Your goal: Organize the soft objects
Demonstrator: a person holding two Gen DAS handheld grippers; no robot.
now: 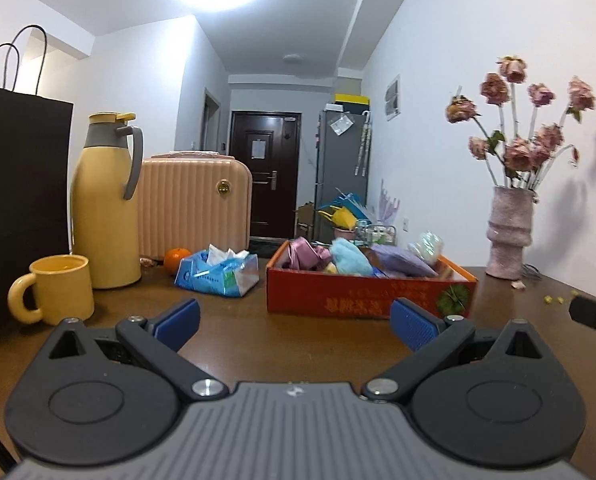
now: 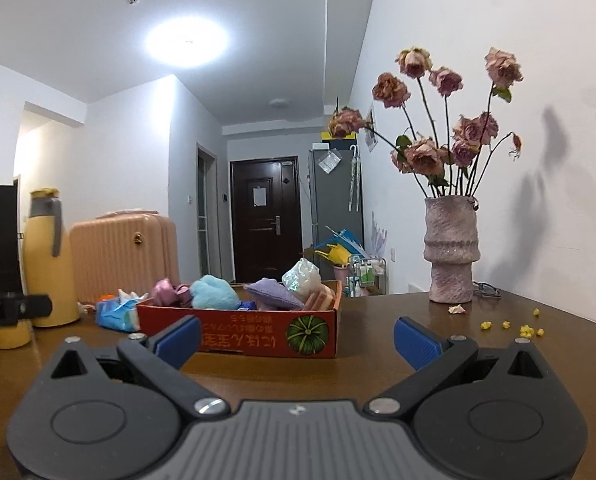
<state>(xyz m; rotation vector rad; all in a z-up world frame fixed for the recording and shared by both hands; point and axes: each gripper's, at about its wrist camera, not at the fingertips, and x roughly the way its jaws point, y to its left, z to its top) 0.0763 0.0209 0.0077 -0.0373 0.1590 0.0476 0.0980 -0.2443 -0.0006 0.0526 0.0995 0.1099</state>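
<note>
The soft objects lie piled in a shallow red cardboard box (image 1: 369,294) on the brown wooden tabletop (image 1: 234,320), ahead of both tongs. The load comprises a fluffy light-blue plush piece (image 1: 347,262), a flat lavender fabric cushion (image 1: 401,262), a crumpled pink satin item (image 1: 303,252) and a translucent plastic-wrapped bundle (image 1: 427,246).

Handling judgement: all items appear light and compressible. The plush and the cushion should accept a pinch at any raised fold or edge. The satin and the wrapped bundle are likely slippery; take hold deep on a bunched section. The box wall is thin card and may slide if pushed.

The left tongs (image 1: 294,322) are spread wide and hold nothing. The right tongs (image 2: 296,338) are likewise spread wide and hold nothing.

View differences: the left wrist view shows a yellow ceramic mug (image 1: 56,290) and a blue plastic tissue pack (image 1: 218,274) whole. The right wrist view shows peach-coloured sponge-like blocks (image 2: 321,300) at the box's right end, and small yellow crumbs (image 2: 513,326) on the tabletop.
</note>
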